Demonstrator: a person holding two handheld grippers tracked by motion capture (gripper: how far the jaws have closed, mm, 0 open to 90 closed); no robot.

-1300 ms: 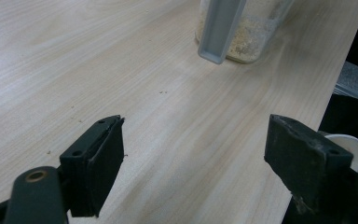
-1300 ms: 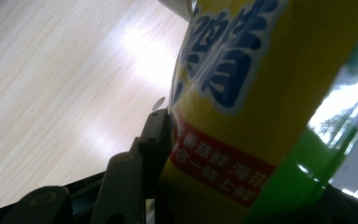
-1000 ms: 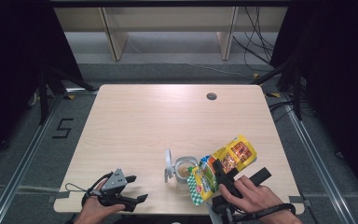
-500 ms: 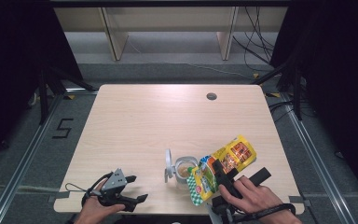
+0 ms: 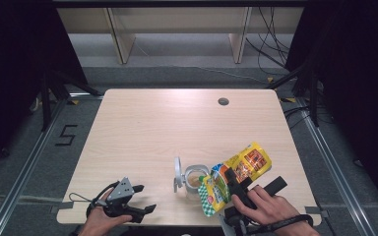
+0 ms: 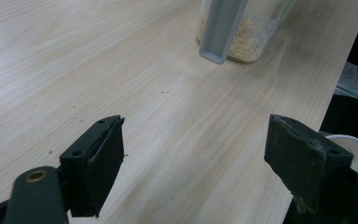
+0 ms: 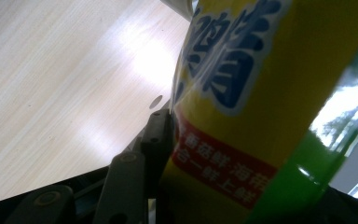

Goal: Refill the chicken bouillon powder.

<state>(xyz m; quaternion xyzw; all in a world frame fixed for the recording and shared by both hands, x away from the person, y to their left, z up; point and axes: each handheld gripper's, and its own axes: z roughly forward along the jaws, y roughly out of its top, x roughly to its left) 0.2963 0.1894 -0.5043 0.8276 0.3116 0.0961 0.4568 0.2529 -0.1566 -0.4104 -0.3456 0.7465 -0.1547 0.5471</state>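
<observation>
Each hand carries a black two-jaw tool. The left gripper (image 5: pixel 140 210) has a grey three-cornered plate on top and a thin black cable looping out behind it. Up close its jaws are thick, matte black blocks with small screw holes, hinged on arms with a brass-coloured rivet. The right gripper (image 5: pixel 236 184) has the same black jaws and dull metal link arms with round pivots. A dark band, possibly a strap or cable, crosses the right hand (image 5: pixel 268 206) at the wrist.
</observation>
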